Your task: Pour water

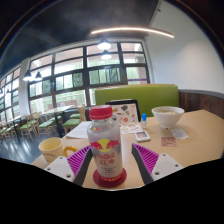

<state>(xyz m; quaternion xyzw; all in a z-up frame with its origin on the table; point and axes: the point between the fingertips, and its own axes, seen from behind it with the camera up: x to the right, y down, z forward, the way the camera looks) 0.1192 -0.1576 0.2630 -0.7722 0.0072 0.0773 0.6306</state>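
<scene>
A clear bottle (104, 145) with a red cap, a red base and a red-and-yellow label stands upright on the wooden table (200, 135). It stands between the fingers of my gripper (112, 166), whose purple pads flank its lower half. A narrow gap shows on each side of the bottle, so the gripper is open. A yellow cup (50, 149) sits on the table just left of the left finger (76, 160).
A white bowl (168, 116) stands farther back on the right. An open laptop (125, 111) and small items (142, 135) lie behind the bottle. A green sofa (150, 97) and large windows (70, 80) are beyond the table.
</scene>
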